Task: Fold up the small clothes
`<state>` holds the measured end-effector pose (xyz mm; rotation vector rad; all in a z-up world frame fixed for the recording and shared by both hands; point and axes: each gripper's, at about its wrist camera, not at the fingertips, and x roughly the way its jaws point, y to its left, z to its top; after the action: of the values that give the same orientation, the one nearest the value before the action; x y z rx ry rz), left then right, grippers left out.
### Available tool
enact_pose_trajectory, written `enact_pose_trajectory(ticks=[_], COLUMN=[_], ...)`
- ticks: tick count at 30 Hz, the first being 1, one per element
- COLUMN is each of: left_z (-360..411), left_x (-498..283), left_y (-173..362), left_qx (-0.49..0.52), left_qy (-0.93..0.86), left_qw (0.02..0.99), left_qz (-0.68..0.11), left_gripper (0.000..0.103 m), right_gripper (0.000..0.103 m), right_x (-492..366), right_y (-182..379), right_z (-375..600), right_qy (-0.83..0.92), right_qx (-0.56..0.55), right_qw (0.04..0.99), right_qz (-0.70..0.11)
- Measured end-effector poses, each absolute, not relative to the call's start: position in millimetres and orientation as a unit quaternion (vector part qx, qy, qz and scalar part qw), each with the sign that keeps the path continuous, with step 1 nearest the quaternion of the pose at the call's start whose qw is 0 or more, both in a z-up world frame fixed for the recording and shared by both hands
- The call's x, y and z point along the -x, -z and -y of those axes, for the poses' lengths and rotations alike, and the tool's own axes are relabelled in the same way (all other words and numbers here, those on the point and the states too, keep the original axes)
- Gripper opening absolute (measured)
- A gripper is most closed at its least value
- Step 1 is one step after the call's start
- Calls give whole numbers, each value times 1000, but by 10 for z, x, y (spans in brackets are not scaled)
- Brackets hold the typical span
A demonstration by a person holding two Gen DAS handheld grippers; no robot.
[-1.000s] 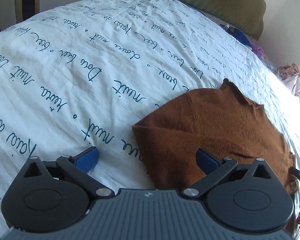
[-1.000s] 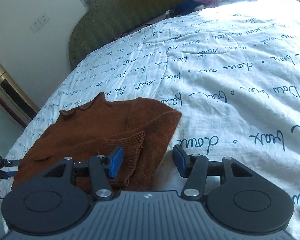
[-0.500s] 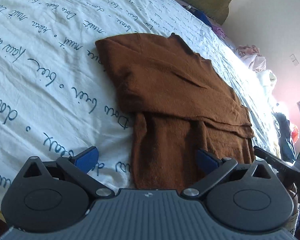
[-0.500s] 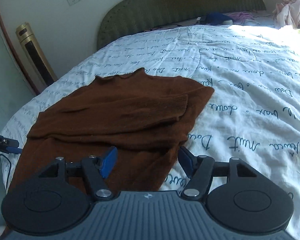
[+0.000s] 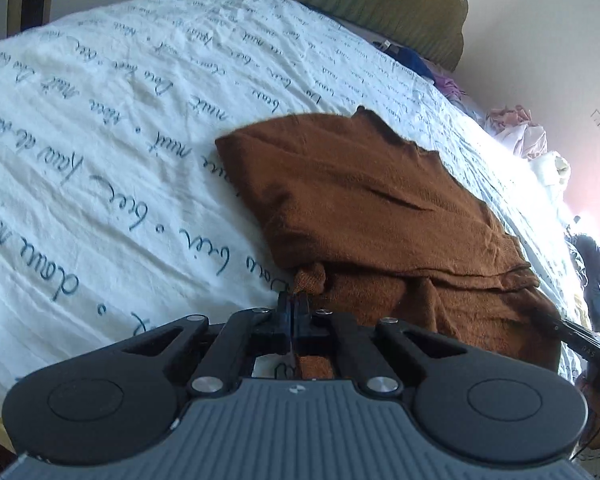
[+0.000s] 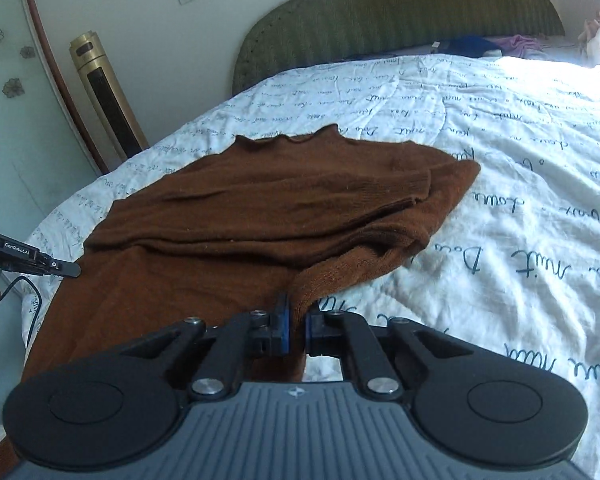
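Left wrist view: my left gripper (image 5: 294,312) is pinched fully together on a bunched corner of the brown sweater (image 5: 380,216), at the garment's near hem on its left side. The rest of the sweater lies ahead and to the right on the white quilt (image 5: 100,160), its long axis running away from the claw toward the collar, sleeves already folded across the body. The right gripper's tip pokes in at the far right edge. The quilt's cursive print is skewed and smeared here; I think I read "nuit" and "beau", not sure. Right wrist view: my right gripper (image 6: 296,328) is nearly shut, a fold of the sweater's (image 6: 280,208) near hem on its right side caught between the blue pads (image 6: 285,330). The collar sits far ahead, so any fold must carry the hem straight forward over the body. Both claws sit about equally near the hem, one per corner. Print on the quilt (image 6: 540,160) reads "nuit", "doux". The left gripper's body at the frame's left edge is labelled "GenRobot.AI".
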<state>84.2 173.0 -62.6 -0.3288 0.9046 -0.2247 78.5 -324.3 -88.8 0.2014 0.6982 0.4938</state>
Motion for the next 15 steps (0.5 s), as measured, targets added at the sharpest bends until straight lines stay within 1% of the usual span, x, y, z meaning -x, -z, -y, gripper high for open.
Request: enact_pose_trajectory(ticks=[4,7,9,11,13,14,15], left_z=[-1699,-1719,-1746,-1756,-1725,-1708,-1683], left_x=[-951,-1042,-983,-799,-554,-416,-270], left_y=[490,675,790,764,705,676,671], left_qx=[110,92,103,118,131,136,142], left_qy=[98,95,105,118,147,160,170], left_qw=[898,889,878,875,869,868,866], left_qz=[-414,-438,-455,-454,-453,-449,-449], left_gripper=[2,3,3,6,18,25,41], right_gripper=[6,7,12,17,29,42,55], right_x=[-809,-921,-979,-890,-750,-648,-532], right_y=[754,906,1099,1143,1096,1059,1026], right_z=[3382,3478,3504,3534,3605,3644,3672], right_qy=[-226,-190,-206,-203,-205,-204,-210], right_qx=[-92,-74,-89,-106,-122,-129,-132], right_qw=[914,915,895,896,895,897,897], right_qz=[-324,-349,-385,-380,-377,-371,-366])
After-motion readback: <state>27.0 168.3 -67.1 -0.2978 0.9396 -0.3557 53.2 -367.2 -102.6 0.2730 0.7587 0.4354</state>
